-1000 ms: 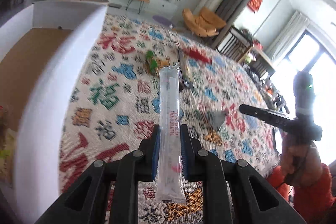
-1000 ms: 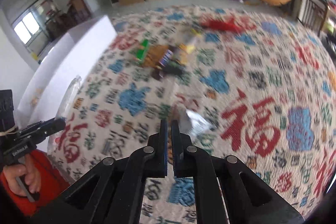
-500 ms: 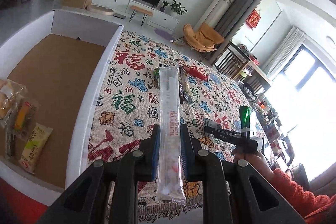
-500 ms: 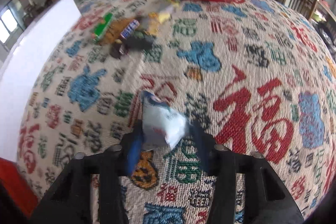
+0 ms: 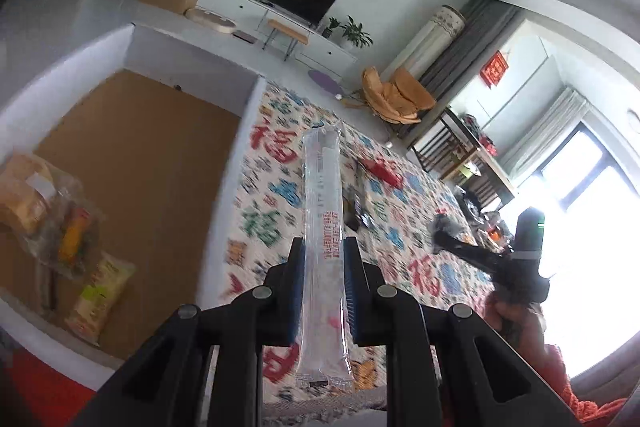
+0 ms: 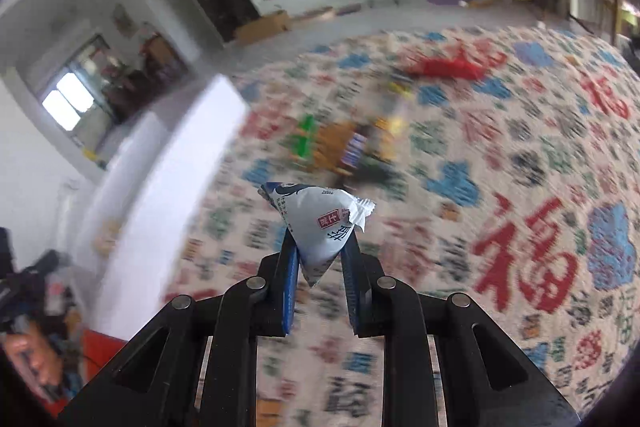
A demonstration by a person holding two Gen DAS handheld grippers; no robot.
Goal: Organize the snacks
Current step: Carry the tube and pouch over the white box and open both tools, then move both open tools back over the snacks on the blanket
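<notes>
My left gripper (image 5: pixel 323 247) is shut on a long clear tube-shaped snack pack (image 5: pixel 322 187), which stands upright between the pads. It hangs beside the right wall of a white box (image 5: pixel 246 135) with a brown floor. My right gripper (image 6: pixel 320 247) has its jaws closing on a small white and blue triangular packet (image 6: pixel 320 219), pads pressing its lower corner, lifted above the patterned tablecloth (image 6: pixel 520 187). The left wrist view shows the right gripper (image 5: pixel 440 231) at the right, held by a hand in an orange sleeve.
Several snack bags (image 5: pixel 96 291) lie in the box's near-left corner. A blurred pile of snacks (image 6: pixel 344 147) and a red packet (image 6: pixel 444 67) lie farther out on the cloth. The white box's wall (image 6: pixel 160 187) stands left of the right gripper.
The left gripper rose and swung toward the box, bringing its floor and the bags into view. The right gripper opened around the triangular packet, closed on it and lifted it off the cloth.
</notes>
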